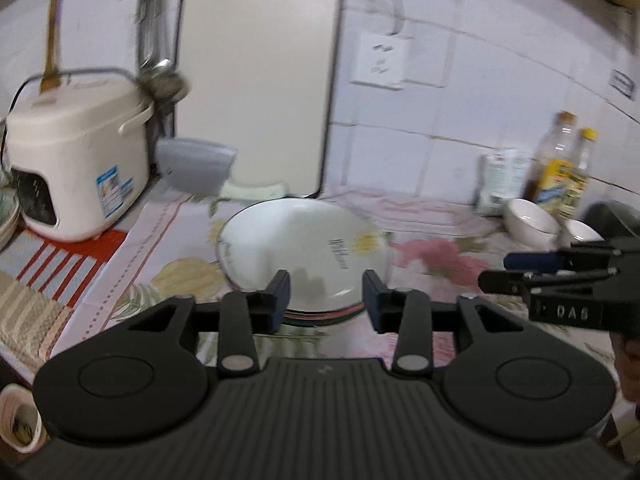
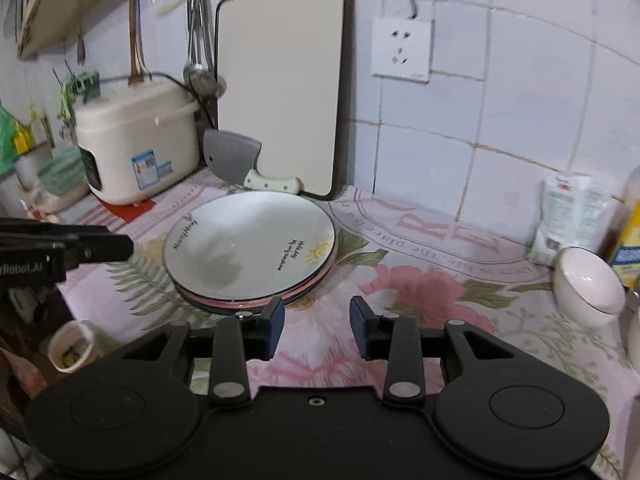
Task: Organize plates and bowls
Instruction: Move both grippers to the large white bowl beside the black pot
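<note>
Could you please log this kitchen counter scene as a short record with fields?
surface: counter under a floral cloth
plates: stack of plates, white one with a sun drawing on top
bowls: white bowl at the right, a second one beside it in the left wrist view
behind: rice cooker, cutting board leaning on the tiles, cleaver
left claw: open, empty
right claw: open, empty

A white rice cooker [image 2: 136,148] stands at the left on a floral tablecloth [image 2: 420,280]. A cutting board [image 2: 280,84] leans upright against the tiled wall, a cleaver [image 2: 236,160] propped at its foot. A wall socket [image 2: 402,49] sits to its right, oil bottles [image 1: 560,168] beyond.
</note>
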The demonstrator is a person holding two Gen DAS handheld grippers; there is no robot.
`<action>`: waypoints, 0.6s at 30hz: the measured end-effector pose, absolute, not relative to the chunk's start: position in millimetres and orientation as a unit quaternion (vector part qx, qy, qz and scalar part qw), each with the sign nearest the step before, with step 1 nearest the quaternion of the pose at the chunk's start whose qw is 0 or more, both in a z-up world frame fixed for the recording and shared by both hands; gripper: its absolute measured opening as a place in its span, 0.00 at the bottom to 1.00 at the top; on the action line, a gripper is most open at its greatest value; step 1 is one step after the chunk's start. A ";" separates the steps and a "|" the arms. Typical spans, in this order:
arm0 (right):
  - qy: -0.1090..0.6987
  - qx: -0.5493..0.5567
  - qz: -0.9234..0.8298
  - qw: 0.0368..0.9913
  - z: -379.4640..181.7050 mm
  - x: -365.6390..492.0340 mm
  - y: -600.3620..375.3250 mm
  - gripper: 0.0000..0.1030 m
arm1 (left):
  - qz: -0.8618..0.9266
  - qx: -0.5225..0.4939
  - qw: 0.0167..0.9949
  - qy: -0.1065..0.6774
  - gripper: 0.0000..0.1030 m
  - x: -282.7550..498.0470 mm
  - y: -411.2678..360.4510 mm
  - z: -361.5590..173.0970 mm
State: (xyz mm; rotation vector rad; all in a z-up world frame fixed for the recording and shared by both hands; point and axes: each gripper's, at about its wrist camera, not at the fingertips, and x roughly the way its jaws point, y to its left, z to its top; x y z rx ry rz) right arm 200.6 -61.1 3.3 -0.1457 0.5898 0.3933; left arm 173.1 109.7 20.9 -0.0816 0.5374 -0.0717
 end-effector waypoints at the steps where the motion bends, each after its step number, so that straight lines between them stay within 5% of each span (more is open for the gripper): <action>1: 0.286 -0.071 0.193 0.936 7.1 194.4 -66.1 0.43 | -0.043 -0.037 0.963 0.263 0.43 167.0 104.8 24.2; 14: 0.233 -0.065 0.219 0.945 41.8 100.9 -129.5 0.69 | -0.111 0.040 0.963 0.242 0.81 103.4 43.0 45.9; 18: 0.229 -0.057 0.221 0.946 41.8 75.8 -152.9 0.71 | -0.128 0.059 0.961 0.240 0.85 95.5 22.7 46.6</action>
